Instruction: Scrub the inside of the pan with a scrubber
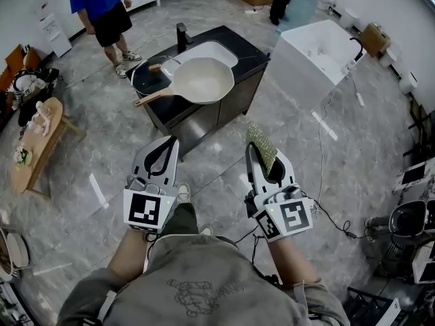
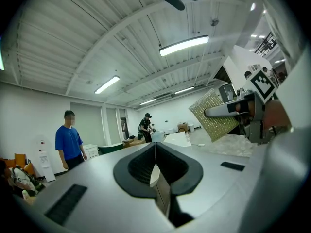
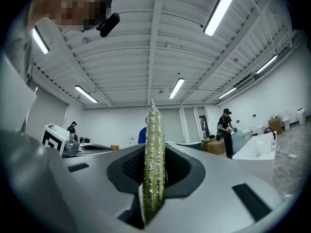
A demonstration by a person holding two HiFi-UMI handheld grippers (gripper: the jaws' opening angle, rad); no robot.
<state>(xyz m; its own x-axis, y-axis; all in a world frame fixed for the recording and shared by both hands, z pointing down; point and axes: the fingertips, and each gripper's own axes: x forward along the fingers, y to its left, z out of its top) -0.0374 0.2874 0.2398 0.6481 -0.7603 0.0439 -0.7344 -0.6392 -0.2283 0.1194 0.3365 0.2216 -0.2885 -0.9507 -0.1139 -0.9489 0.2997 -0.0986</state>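
A cream pan (image 1: 202,80) with a wooden handle (image 1: 151,99) rests on a dark counter (image 1: 253,54) a few steps ahead, its inside facing up. Both grippers are held low over the floor, well short of it. My left gripper (image 1: 169,141) is shut with nothing in it, and its jaws (image 2: 155,147) meet in the left gripper view. My right gripper (image 1: 253,148) is shut on a green-gold glittery scrubber (image 1: 262,145). The scrubber (image 3: 154,154) stands edge-on between the pads in the right gripper view, and the scrubber (image 2: 214,115) shows flat in the left gripper view.
The counter has a white sink (image 1: 211,48) and a black tap (image 1: 181,36). A glass lid (image 1: 153,73) lies beside the pan. A person in a blue shirt (image 1: 100,9) stands beyond the counter. A white bathtub (image 1: 319,46) is to the right and a wooden table (image 1: 37,145) to the left. Cables (image 1: 326,216) lie on the floor.
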